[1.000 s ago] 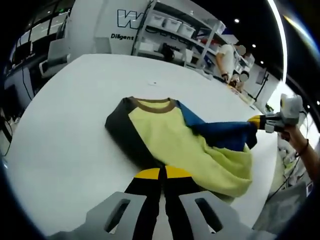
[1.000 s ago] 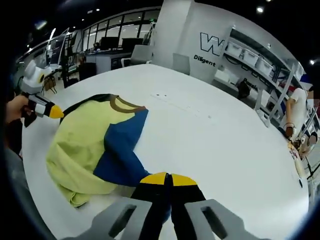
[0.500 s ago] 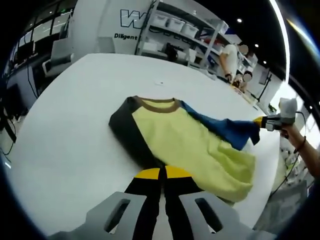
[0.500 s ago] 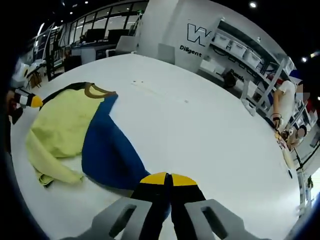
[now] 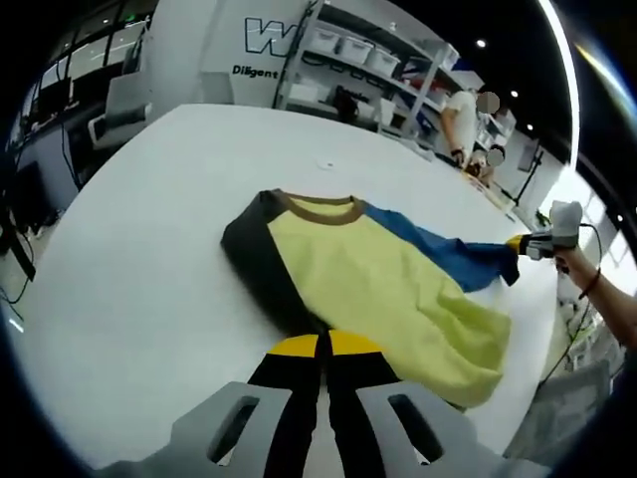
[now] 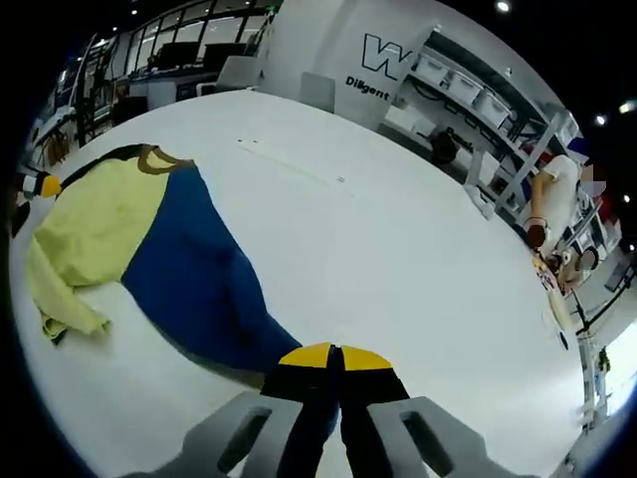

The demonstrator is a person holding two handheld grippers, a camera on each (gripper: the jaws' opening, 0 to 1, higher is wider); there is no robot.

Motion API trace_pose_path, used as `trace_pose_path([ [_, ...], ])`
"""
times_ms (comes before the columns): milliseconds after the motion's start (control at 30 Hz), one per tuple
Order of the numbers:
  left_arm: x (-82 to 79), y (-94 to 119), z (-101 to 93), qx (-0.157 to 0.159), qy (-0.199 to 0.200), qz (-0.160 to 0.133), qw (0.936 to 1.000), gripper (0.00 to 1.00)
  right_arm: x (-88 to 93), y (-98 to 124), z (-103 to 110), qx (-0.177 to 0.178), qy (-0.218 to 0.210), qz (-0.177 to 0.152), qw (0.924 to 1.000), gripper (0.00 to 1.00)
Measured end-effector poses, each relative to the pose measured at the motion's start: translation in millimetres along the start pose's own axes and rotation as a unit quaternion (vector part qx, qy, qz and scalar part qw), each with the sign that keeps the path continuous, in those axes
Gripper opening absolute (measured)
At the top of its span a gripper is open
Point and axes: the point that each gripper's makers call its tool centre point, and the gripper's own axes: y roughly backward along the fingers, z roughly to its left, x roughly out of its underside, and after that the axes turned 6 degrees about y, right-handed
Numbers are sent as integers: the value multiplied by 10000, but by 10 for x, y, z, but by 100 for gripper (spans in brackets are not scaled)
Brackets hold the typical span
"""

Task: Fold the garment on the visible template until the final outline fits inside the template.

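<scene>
Shirt (image 5: 368, 289) lies on the white tabletop (image 5: 139, 259), yellow body, brown collar, black sleeve one side, blue sleeve (image 6: 189, 279) the other. Right gripper (image 6: 329, 360) fingers pinching the blue sleeve end, sleeve drawn out flat away from the body, likely to spread it before folding in. Left gripper (image 5: 320, 346) fingers pressed together at the yellow hem edge, probably pinching it to anchor the shirt against the pull; actual grip hidden. No template outline seen under the shirt. Folding barely begun, judging by the spread shape. Shelves, people in background.
</scene>
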Motion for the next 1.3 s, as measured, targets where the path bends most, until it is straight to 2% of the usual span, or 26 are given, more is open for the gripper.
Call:
trace_pose_path([
  [333, -9, 23, 20, 89, 268, -17, 9996, 0, 167, -185, -78, 28, -10, 265, 9996, 0],
  [633, 4, 86, 71, 96, 249, -3, 9996, 0, 254, -361, -188, 104, -51, 430, 9990, 0],
  [1300, -84, 197, 423, -171, 190, 108, 9996, 0, 289, -518, -414, 263, -105, 565, 9980, 0],
])
